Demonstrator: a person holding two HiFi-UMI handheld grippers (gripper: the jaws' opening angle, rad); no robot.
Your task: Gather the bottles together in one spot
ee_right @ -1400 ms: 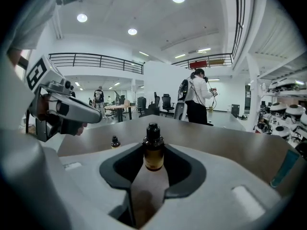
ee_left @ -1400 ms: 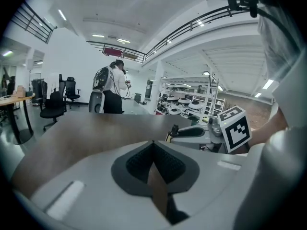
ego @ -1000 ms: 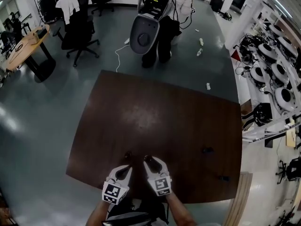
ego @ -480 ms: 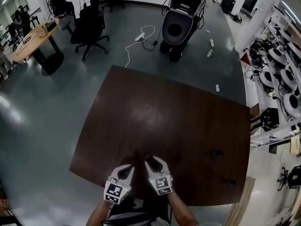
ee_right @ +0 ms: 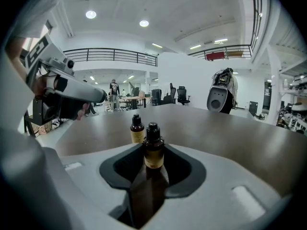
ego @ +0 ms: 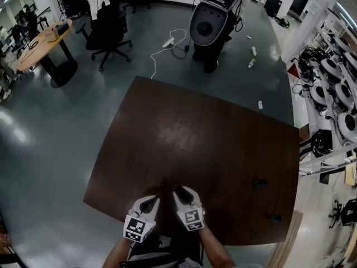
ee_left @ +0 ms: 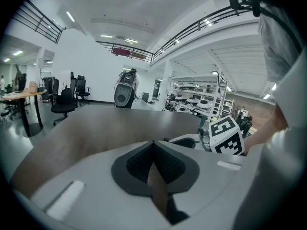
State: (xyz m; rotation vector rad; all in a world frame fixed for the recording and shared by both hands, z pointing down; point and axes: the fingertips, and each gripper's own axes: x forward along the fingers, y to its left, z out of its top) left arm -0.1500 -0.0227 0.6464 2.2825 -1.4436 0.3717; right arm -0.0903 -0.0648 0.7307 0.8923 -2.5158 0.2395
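- Nearest, low in its own view, the left hand-held gripper point(ee_left: 153, 146) has its pads pressed together with nothing between them.
- Beside it, the right hand-held gripper point(ego: 179, 193) pinches an upright brown bottle point(ee_right: 153, 147), at the centre of the right gripper view.
- Just behind and slightly left, a second bottle point(ee_right: 137, 129) stands on the dark counter point(ee_right: 230, 128).
- Farthest, a grey round-faced machine point(ego: 209, 24) stands on the floor at the top of the head view.
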